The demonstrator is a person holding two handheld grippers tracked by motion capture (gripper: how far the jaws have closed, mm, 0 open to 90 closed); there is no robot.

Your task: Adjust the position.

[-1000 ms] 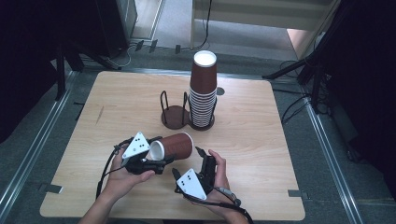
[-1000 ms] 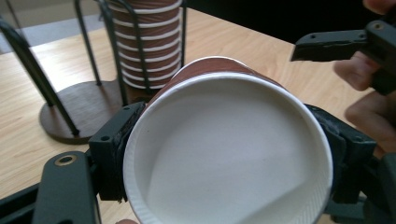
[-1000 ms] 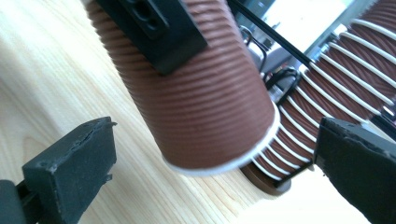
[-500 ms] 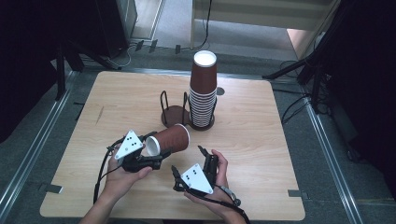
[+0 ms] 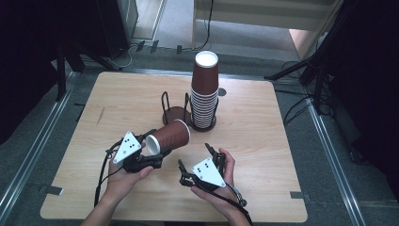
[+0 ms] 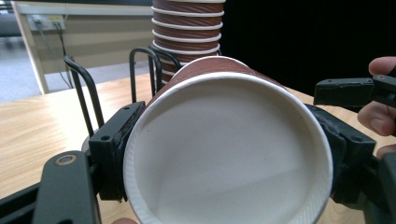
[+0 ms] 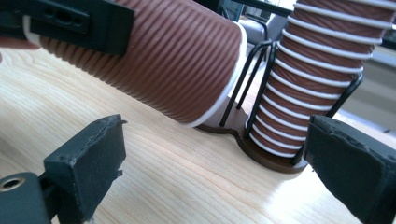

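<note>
The left gripper (image 5: 151, 159) clamps a ribbed brown paper cup (image 5: 168, 135) on its side, base aimed at the wire rack (image 5: 175, 113), while the right gripper (image 5: 193, 163), jaws just narrowed but empty, waits beside it.

Landmark: cup rack (image 5: 175, 114), near middle of table (image 5: 263, 141). Tall cup stack (image 5: 205, 92) stands in rack's right half; left half bare. Single cup (image 5: 168, 135) lies tilted just in front of rack, held in left gripper (image 5: 157, 153). Right gripper (image 5: 197, 165) sits in front of rack, right of single cup, apart from it.
</note>
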